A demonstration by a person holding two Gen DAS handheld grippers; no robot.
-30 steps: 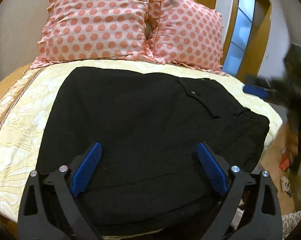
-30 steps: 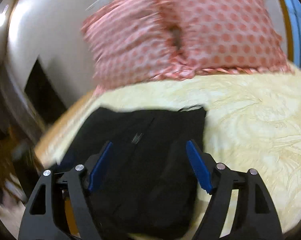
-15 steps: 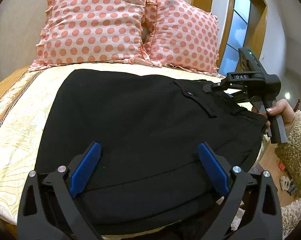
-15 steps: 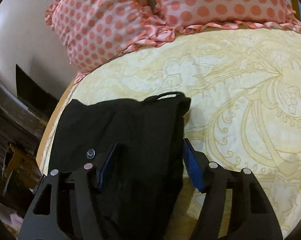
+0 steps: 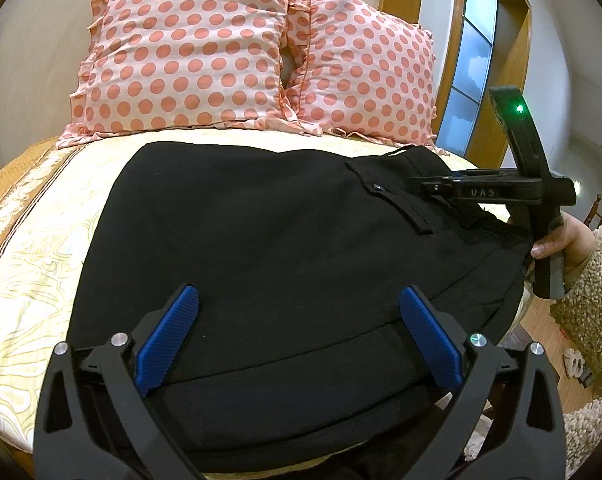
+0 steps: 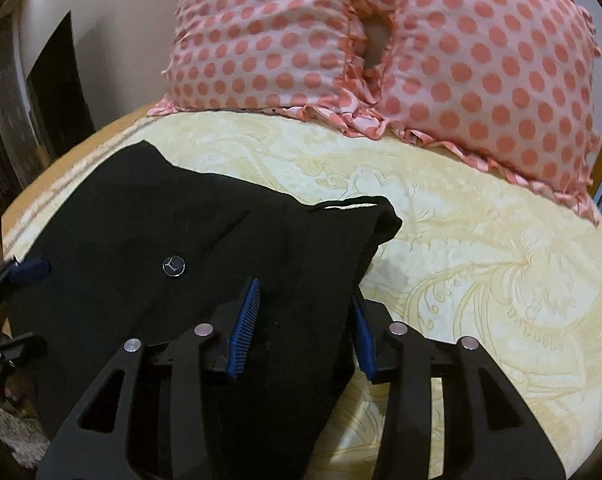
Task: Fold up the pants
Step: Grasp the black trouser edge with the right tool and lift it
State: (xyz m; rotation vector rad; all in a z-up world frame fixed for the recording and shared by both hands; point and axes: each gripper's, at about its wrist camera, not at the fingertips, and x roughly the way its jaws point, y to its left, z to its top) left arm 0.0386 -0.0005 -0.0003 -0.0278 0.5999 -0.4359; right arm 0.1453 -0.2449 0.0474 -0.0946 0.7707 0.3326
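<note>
Black pants (image 5: 261,248) lie folded flat on the bed, waistband end to the right. My left gripper (image 5: 297,320) is open and empty, hovering over the near edge of the pants. My right gripper (image 6: 305,316) has its jaws partly closed around the waistband edge of the pants (image 6: 205,248); cloth fills the gap between the blue pads. The right gripper also shows in the left wrist view (image 5: 433,189), at the right end of the pants near the pocket button (image 5: 377,187).
Two pink polka-dot pillows (image 5: 189,52) stand at the head of the bed. The cream patterned bedsheet (image 6: 481,240) extends right of the pants. The bed's edge and wooden floor (image 5: 541,320) are at the right. A window (image 5: 469,68) is behind.
My right gripper came down onto the waistband end of the pants and its jaws narrowed around the cloth. The left gripper barely moved.
</note>
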